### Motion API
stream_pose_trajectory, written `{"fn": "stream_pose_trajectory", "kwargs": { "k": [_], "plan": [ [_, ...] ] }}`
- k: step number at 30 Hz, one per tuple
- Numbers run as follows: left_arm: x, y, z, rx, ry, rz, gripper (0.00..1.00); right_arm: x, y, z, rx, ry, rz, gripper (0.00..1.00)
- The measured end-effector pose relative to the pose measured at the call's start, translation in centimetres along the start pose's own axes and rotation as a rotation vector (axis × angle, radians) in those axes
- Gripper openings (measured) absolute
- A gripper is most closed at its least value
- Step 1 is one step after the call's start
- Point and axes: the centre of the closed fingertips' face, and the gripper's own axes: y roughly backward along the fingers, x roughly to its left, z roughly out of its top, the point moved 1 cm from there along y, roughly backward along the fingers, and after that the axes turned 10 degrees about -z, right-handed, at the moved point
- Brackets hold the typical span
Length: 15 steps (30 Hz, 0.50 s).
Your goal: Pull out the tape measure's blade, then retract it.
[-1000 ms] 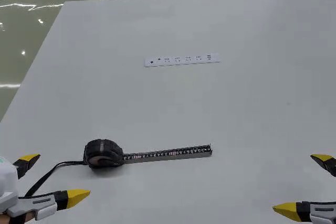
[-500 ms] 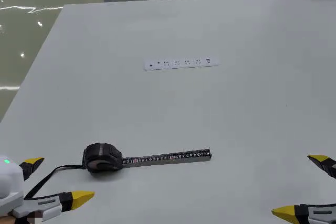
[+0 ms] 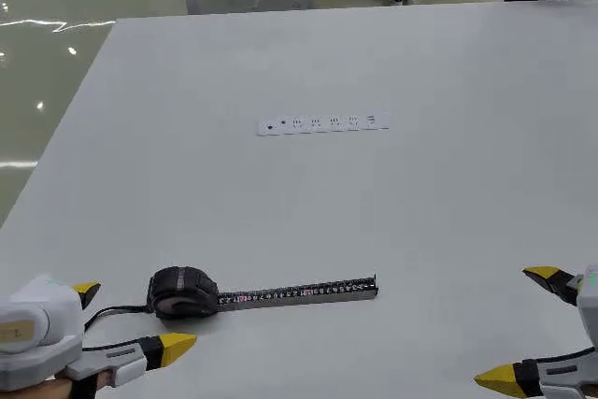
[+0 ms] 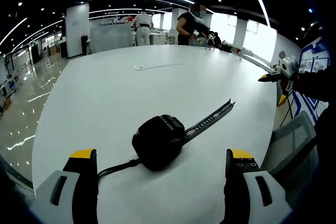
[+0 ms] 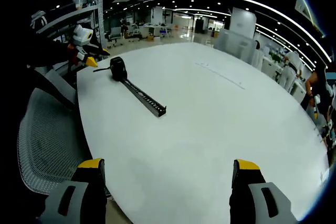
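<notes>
A black tape measure [image 3: 183,292] lies on the white table [image 3: 327,193], its dark blade [image 3: 299,292] pulled out to the right and lying flat. A black strap trails from its left side. My left gripper [image 3: 135,320] stands open just left of the case, which shows close ahead between the jaws as the tape measure [image 4: 158,141] in the left gripper view. My right gripper [image 3: 528,324] is open at the table's lower right, well away from the blade tip. In the right gripper view the tape measure [image 5: 118,69] and blade [image 5: 144,97] lie far ahead to the left.
A white power strip [image 3: 322,123] lies flat near the middle of the table. A mesh chair [image 5: 47,140] stands by the near edge. People stand beyond the far edge at a person [image 4: 191,24]. Shiny floor lies past the table's left edge.
The left gripper has moved right and forward, closer to the tape measure case. The right gripper shifted slightly left. The tape measure and blade lie as before; the head camera tilted.
</notes>
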Motion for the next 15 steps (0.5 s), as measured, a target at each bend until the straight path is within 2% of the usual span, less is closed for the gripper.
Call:
{"fn": "stream_pose_trajectory", "kwargs": {
  "k": [3,5,6,8,9,11,15],
  "plan": [
    [-0.1,-0.7,0.0,0.015,-0.002,0.016,0.99,0.2,-0.6,0.3,0.019,0.007,0.036,0.99],
    [-0.2,-1.0,0.4,0.000,0.011,0.019,0.99,0.8,-0.8,0.9,0.014,-0.054,0.089,0.99],
    [-0.2,-1.2,0.6,-0.018,0.050,0.029,0.99,1.0,-0.9,1.4,0.013,-0.077,0.112,0.99],
    [0.1,-1.7,0.6,-0.043,0.169,0.035,0.99,0.7,-1.0,2.3,0.012,-0.058,0.105,0.99],
    [0.4,-1.9,0.9,-0.060,0.180,0.048,0.99,0.8,-1.0,2.7,0.008,-0.045,0.104,0.99],
    [0.9,-2.0,1.0,-0.061,0.178,0.088,0.99,0.8,-1.2,3.3,0.009,-0.011,0.110,0.99],
    [1.0,-2.4,1.5,-0.065,0.158,0.120,0.99,0.3,-1.6,4.3,0.009,0.032,0.118,0.99]
  ]
}}
